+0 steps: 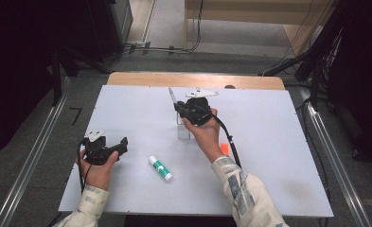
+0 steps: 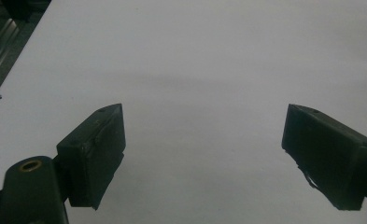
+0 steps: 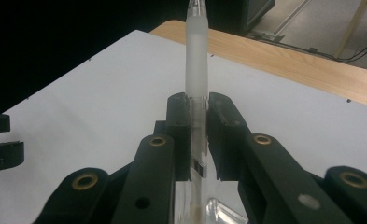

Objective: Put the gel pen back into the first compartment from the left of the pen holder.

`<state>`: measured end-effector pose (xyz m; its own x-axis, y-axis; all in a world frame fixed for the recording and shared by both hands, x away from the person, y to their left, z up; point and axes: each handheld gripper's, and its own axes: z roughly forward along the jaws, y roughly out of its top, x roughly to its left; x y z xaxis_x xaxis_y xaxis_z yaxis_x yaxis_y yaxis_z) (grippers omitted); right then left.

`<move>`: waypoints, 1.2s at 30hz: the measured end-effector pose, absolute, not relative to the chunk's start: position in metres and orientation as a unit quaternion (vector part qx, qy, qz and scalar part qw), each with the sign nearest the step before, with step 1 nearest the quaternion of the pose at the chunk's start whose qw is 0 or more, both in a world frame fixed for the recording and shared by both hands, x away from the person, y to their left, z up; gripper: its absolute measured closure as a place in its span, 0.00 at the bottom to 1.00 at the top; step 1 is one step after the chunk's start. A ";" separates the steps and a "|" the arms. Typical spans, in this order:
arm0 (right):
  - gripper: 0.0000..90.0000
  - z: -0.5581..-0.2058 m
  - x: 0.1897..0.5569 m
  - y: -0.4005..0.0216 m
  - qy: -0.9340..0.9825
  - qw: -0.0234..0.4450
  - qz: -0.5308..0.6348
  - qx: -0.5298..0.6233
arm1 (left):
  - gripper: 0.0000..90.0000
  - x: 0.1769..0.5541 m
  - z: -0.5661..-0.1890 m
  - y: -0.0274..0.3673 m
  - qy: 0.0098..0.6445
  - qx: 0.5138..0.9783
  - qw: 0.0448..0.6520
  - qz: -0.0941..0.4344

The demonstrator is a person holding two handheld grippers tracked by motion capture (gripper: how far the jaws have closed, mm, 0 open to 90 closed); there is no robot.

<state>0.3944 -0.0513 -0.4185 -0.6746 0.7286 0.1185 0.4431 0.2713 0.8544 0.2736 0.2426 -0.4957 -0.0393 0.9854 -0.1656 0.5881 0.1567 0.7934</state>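
My right gripper (image 3: 198, 105) is shut on a clear plastic pen (image 3: 196, 60), whose frosted grip end sticks up and away beyond the pads. From above, the right gripper (image 1: 180, 109) holds the pen (image 1: 172, 95) over a clear holder (image 1: 183, 128) at the middle of the white table (image 1: 269, 156). A corner of that holder (image 3: 221, 210) shows below the jaws. My left gripper (image 1: 122, 144) rests low at the table's left, and the left gripper (image 2: 203, 140) stands wide open over bare white tabletop. A glue stick (image 1: 160, 168) with a green label lies between the two hands.
A small orange object (image 1: 225, 148) lies by the right wrist, partly hidden. A wooden strip (image 1: 198, 78) runs along the table's far edge. Metal rails (image 1: 330, 156) flank the table, and cables (image 1: 164, 48) lie on the floor beyond.
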 end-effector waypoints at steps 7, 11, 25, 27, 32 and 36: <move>0.86 -0.422 0.387 -0.058 0.788 0.148 0.470 0.369 | 0.16 0.274 -0.496 0.242 0.667 0.590 0.364 0.272; 0.86 -0.424 0.384 -0.059 0.792 0.148 0.465 0.368 | 0.15 0.274 -0.496 0.241 0.667 0.591 0.363 0.272; 0.84 -0.427 0.377 -0.064 0.793 0.142 0.464 0.367 | 0.16 0.273 -0.496 0.241 0.667 0.592 0.363 0.271; 0.81 -0.428 0.375 -0.065 0.794 0.140 0.462 0.370 | 0.16 0.274 -0.496 0.241 0.667 0.592 0.363 0.271; 0.71 -0.429 0.371 -0.067 0.791 0.139 0.467 0.370 | 0.16 0.273 -0.496 0.241 0.667 0.592 0.363 0.271; 0.64 -0.428 0.370 -0.069 0.790 0.137 0.470 0.369 | 0.16 0.274 -0.496 0.241 0.666 0.592 0.363 0.272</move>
<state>0.3696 -0.0691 -0.4279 -0.6908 0.7114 0.1296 0.4535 0.2865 0.8440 0.2736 0.2409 -0.4956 -0.0356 0.9862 -0.1619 0.5910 0.1514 0.7923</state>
